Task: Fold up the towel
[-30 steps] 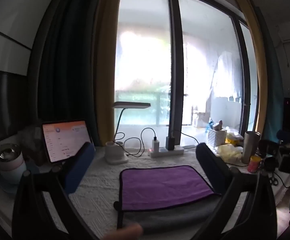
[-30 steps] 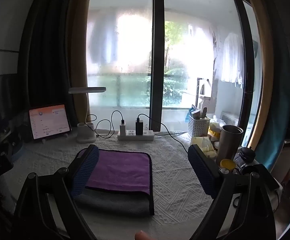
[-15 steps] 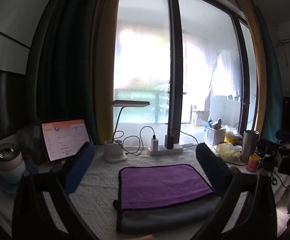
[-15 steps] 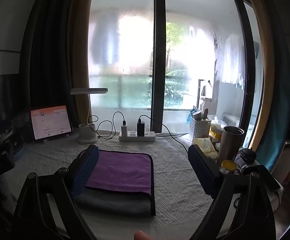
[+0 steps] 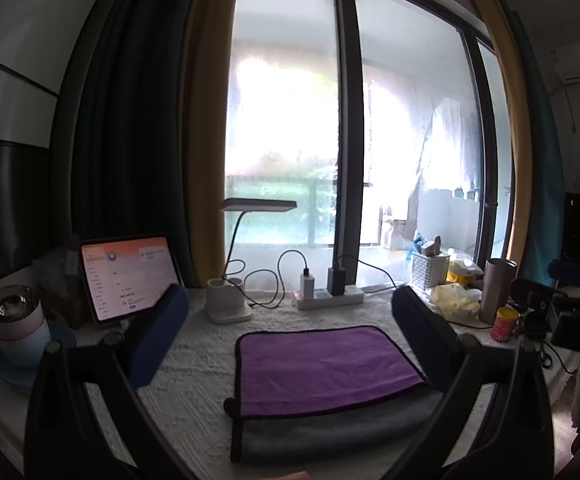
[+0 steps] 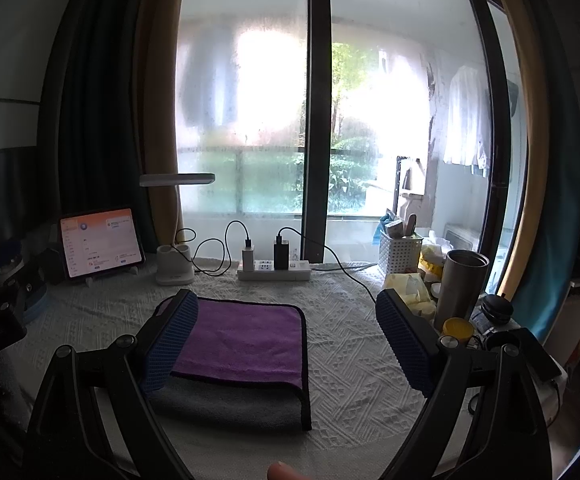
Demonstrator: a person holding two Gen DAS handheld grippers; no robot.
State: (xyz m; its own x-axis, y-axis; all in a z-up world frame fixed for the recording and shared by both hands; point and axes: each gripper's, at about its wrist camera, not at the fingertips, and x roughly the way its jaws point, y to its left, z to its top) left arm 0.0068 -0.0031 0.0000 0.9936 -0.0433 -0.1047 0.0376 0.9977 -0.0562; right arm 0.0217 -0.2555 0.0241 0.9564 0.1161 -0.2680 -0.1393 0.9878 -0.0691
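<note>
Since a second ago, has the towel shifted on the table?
No. The towel lies in the same spot below the power strip, folded, purple over grey.

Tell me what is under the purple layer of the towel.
Under the purple layer lies a grey layer of the same folded towel, showing only as a strip along the near edge. The rest is covered, and what lies beneath cannot be seen.

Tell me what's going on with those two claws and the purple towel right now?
Left gripper open, empty. Right gripper open, empty. Towel folded on the table, purple layer over grey. Nothing in the way.
</note>
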